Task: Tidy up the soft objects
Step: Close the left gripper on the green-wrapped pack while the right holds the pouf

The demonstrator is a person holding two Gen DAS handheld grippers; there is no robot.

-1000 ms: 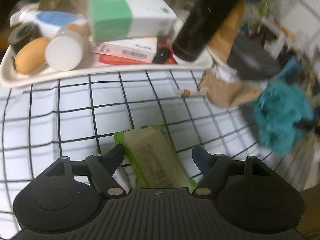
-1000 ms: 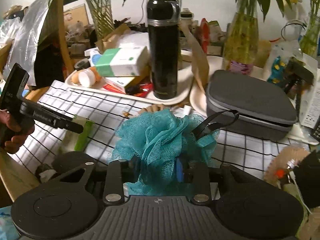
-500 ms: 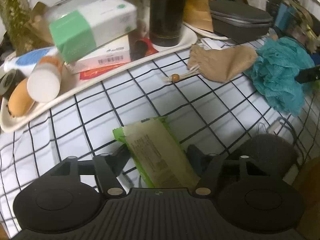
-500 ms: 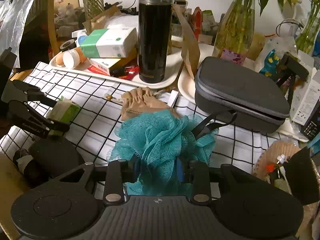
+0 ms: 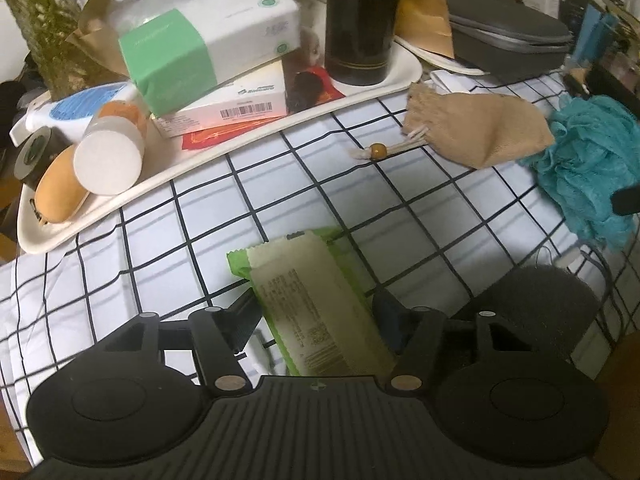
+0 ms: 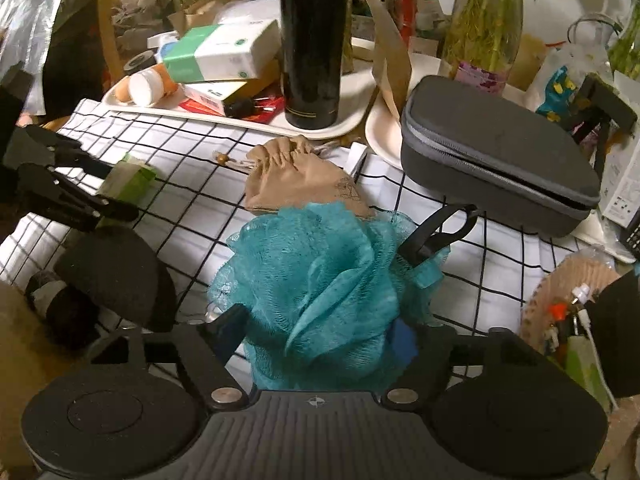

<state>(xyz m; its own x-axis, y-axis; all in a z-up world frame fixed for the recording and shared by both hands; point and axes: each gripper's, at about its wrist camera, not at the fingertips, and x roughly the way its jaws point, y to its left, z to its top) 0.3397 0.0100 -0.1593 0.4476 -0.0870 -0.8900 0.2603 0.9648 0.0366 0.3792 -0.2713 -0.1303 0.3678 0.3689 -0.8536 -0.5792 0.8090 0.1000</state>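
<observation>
On the checked cloth (image 5: 280, 184), the teal bath pouf (image 6: 332, 280) lies against the tan drawstring pouch (image 6: 300, 180), and the right gripper (image 6: 320, 336) is letting go of it: its jaws are opening with the mesh between them, no longer squeezed. The left gripper (image 5: 316, 316) is clamped on a green wipes packet (image 5: 312, 300) low over the cloth. By my reading the sorting is partway: pouf and pouch sit grouped, while the packet and a dark round pad (image 6: 116, 272) are still to be placed. Only the right wrist view shows the left gripper from outside, gripping the packet, and the grey zip case (image 6: 492, 152) in full; only the left wrist view shows the packet's printed label.
</observation>
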